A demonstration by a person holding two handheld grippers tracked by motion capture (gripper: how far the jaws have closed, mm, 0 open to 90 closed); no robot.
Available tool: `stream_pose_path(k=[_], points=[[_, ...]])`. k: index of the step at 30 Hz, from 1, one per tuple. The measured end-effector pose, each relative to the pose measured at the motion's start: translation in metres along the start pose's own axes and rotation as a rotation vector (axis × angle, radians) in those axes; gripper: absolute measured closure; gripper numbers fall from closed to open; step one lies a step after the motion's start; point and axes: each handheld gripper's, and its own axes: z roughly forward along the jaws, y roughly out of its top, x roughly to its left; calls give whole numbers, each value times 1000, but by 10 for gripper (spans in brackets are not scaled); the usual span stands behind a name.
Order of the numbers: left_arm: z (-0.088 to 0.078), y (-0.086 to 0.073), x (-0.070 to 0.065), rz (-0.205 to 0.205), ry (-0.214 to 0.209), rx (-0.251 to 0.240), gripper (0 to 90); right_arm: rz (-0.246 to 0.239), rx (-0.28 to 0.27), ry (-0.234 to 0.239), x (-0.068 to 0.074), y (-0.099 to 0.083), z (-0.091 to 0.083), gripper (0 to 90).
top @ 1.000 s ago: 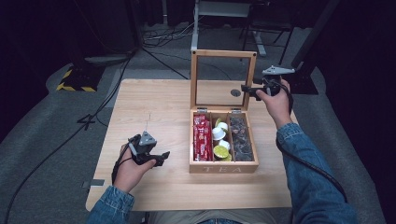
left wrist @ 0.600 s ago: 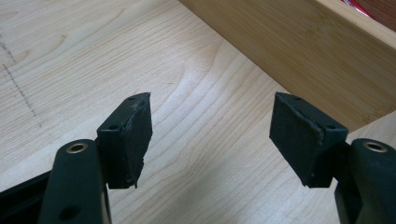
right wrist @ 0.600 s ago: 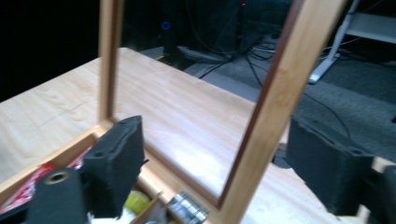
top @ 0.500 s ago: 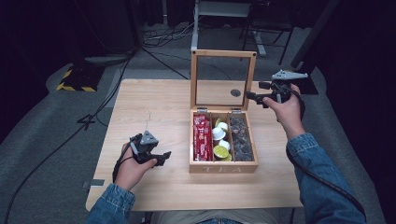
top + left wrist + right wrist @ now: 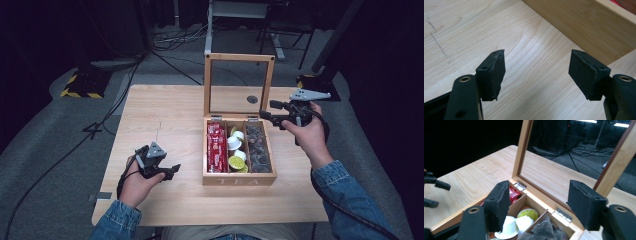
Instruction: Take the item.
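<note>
Two grippers are working over a wooden table (image 5: 165,107), one on each side of a wooden tea box (image 5: 239,178) that is sitting near the middle of the table, closer to its near edge. The box's glass-paned lid (image 5: 239,59) is standing upright at the box's far side, hinged open. Inside, three compartments are running front to back: red packets (image 5: 215,147) are filling the one nearest the table's left edge, white and green capsules (image 5: 235,150) are lying in the middle one, and dark tea bags (image 5: 258,147) are resting in the one nearest the right edge.

The right gripper (image 5: 266,112) is hovering above the box's far right corner, just beside the lid's right post, pointing toward the table's left edge. Its jaws have just been closing, yet they are standing apart with nothing between them; in the right gripper view they are framing the lid's hinges and the capsules below.

The left gripper (image 5: 172,171) is resting low over the table near the near edge, left of the box and close to its side wall. Its jaws are spread, holding nothing, with bare wood showing between them in the left gripper view.
</note>
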Motion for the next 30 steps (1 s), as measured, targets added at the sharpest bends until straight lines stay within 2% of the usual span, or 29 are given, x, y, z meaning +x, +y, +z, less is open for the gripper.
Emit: stream_pose_path(k=[5, 7, 10, 11, 14, 19, 21, 25, 30], points=[[-3, -1, -1, 4, 7, 3, 300, 8, -24, 10, 11, -5, -3, 387], [-3, -2, -1, 2, 10, -2, 300, 7, -16, 29, 14, -6, -3, 438], [-1, -4, 1, -5, 8, 5, 300, 24, -5, 50, 18, -7, -1, 449], [0, -5, 1, -10, 12, 3, 300, 27, 7, 60, 21, -8, 0, 458], [-1, -10, 1, -16, 21, 4, 305, -10, 26, 65, 30, -9, 7, 459], [-7, -20, 1, -28, 44, 0, 309, -32, 16, 101, 41, -11, 15, 456], [-10, -27, 1, -28, 57, 7, 310, -34, 30, 132, 50, -15, 23, 447], [-10, -34, 2, -39, 67, 14, 310, -39, 53, 143, 59, -20, 30, 439], [-3, -42, 4, -49, 77, 28, 309, -21, 99, 156, 74, -29, 46, 432]])
